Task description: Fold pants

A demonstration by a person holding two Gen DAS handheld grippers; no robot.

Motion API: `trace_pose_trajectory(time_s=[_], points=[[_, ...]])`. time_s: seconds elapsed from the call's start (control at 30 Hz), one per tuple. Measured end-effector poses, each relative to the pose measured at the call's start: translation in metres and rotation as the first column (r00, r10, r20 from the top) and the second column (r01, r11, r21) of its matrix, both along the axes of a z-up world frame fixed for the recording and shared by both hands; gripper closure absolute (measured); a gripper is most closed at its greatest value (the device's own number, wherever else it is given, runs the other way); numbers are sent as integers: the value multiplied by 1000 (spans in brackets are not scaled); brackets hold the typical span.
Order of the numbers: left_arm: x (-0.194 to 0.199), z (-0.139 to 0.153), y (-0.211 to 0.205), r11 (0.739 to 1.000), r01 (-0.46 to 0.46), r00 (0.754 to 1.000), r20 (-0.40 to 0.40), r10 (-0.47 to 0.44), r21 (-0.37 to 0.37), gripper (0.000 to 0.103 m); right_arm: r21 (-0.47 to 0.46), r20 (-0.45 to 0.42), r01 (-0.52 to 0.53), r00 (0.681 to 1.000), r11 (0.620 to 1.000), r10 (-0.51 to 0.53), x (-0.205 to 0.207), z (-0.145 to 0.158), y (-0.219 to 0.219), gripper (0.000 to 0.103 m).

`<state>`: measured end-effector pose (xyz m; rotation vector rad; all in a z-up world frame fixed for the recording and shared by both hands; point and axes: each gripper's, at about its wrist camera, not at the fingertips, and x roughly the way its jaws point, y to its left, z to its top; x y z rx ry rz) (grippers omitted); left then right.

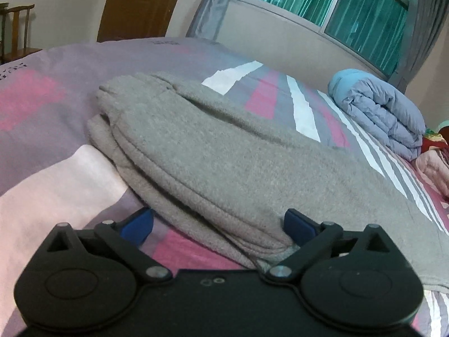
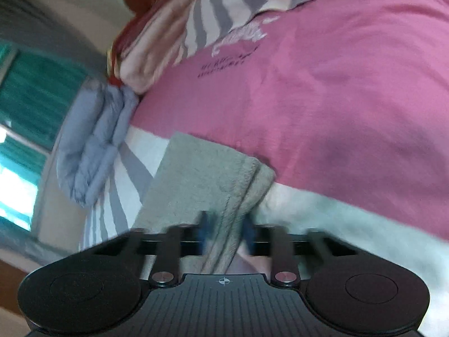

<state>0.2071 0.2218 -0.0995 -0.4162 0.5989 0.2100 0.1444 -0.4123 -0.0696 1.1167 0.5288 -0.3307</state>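
The grey fleece pants [image 1: 224, 151] lie folded in layers on the bed, running from the near edge toward the far left. My left gripper [image 1: 219, 224] is open, its blue pads [image 1: 297, 224] wide apart around the near edge of the folded stack. In the right wrist view the pants [image 2: 202, 174] show as a narrow folded strip. My right gripper [image 2: 224, 229] has its jaws close together on the pants' layered edge; the view is blurred by motion.
The bed cover [image 1: 42, 98] has pink, purple and white patches. A rolled blue quilt [image 1: 378, 112] lies at the far right, also in the right wrist view [image 2: 92, 146]. Pink bedding [image 2: 151, 50] lies beyond it. A window [image 1: 350, 5], a door [image 1: 140, 2] and a wooden chair [image 1: 16, 28] stand behind.
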Motion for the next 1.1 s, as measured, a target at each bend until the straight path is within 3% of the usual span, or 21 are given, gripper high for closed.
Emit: trace_pose_trajectory(time_s=[0.07, 0.17, 0.2, 0.27, 0.33, 0.37, 0.53, 0.63, 0.73, 0.87, 0.97, 1.1], points=[[-2, 0, 1, 1000, 10, 1000, -1, -10, -4, 8, -119, 62, -69, 995, 990, 77, 2, 19, -1, 95], [-6, -2, 0, 1000, 21, 1000, 8, -21, -5, 8, -319, 221, -107, 958, 942, 183, -22, 52, 7, 96], [-7, -3, -1, 1000, 21, 1000, 11, -21, -4, 8, -331, 243, -98, 952, 938, 185, -29, 51, 6, 96], [-6, -4, -2, 1000, 22, 1000, 12, -22, 2, 7, -314, 159, -107, 974, 943, 163, -27, 24, -3, 95], [-6, -4, -2, 1000, 21, 1000, 10, -21, 5, 7, -167, 23, -134, 990, 977, 139, -17, -21, -17, 96], [-6, -4, -2, 1000, 21, 1000, 11, -21, 3, 7, -148, 65, -111, 990, 983, 122, -21, -26, -20, 96], [-7, -4, -3, 1000, 19, 1000, 18, -19, 6, 7, -198, 71, -80, 993, 977, 96, -36, -16, -16, 83], [-12, 8, -4, 998, -15, 999, 33, 13, 63, 14, -302, 107, -44, 991, 952, 79, -52, 4, 3, 83], [-21, 24, 8, 988, -99, 991, 96, 88, 119, 14, -387, 129, -151, 968, 910, 216, -44, 25, 40, 83], [-22, 36, 35, 971, -174, 984, 74, 164, 167, 14, -497, 114, -352, 880, 793, 462, 1, 52, 110, 83], [-20, 42, 56, 954, -267, 963, 65, 260, 140, 13, -533, 96, -486, 778, 692, 621, 43, 62, 178, 83], [0, 41, 70, 938, -312, 949, -4, 317, 153, 12, -538, 55, -637, 627, 552, 777, 99, 60, 283, 83]])
